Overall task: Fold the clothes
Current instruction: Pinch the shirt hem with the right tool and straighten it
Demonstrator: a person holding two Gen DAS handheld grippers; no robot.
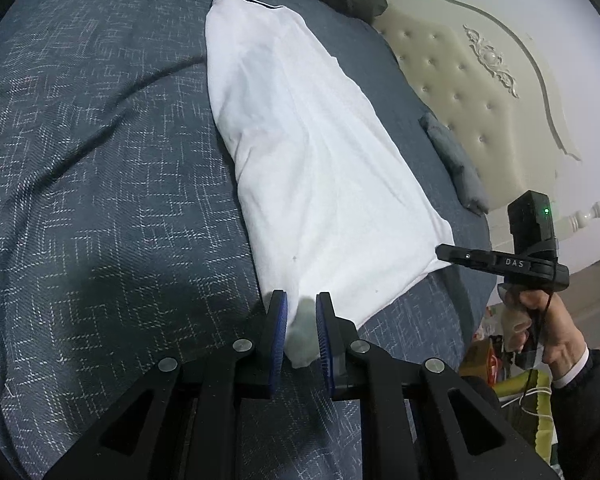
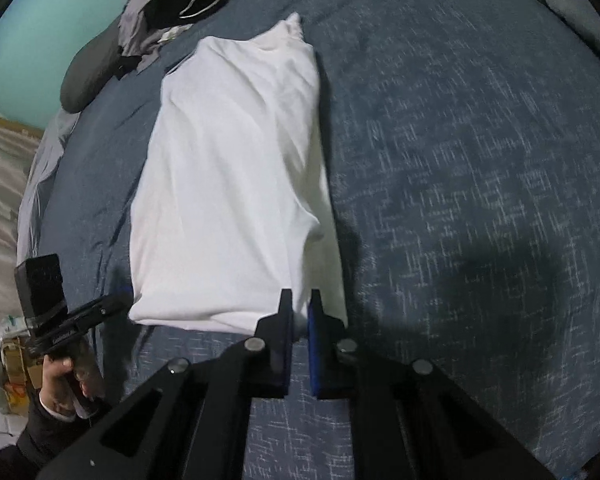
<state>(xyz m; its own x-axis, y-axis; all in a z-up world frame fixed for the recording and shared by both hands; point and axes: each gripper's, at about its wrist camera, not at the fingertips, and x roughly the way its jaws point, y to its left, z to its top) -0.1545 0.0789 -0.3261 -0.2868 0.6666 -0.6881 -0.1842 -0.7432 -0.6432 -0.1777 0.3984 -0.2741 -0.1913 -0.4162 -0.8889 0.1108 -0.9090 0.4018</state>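
You are working over a white shirt (image 1: 300,152), folded into a long narrow strip of soft, faintly creased knit, lying lengthwise on the bed (image 1: 100,160) near its headboard-side edge. The far end of the strip is showing a dark collar with a thin white stripe. The bed cover is a blue-grey woven fabric flecked with short pale crosshatch marks.

The left gripper (image 1: 302,328) is clenching one near corner of the shirt; a bunched fold of white cloth is sitting between its ribbed blue pads (image 1: 279,336). The right gripper (image 2: 300,326) is pinching the other near corner, its blue pads (image 2: 313,344) nearly meeting with a sliver of white cloth caught between them.

In the left wrist view, the right tool is bearing the letters "DAS" on its black body, with a green light glowing on the block above; a hand (image 1: 548,332) in a dark sleeve with a white cuff is holding its handle.

A cream tufted headboard (image 1: 460,80) with carved scrollwork is standing beyond the bed edge. A dark garment (image 2: 188,4) with a pale outlined logo is lying at the far corner; the logo is too small to make out. The objects beside the bed at the frame's edge are blurred.
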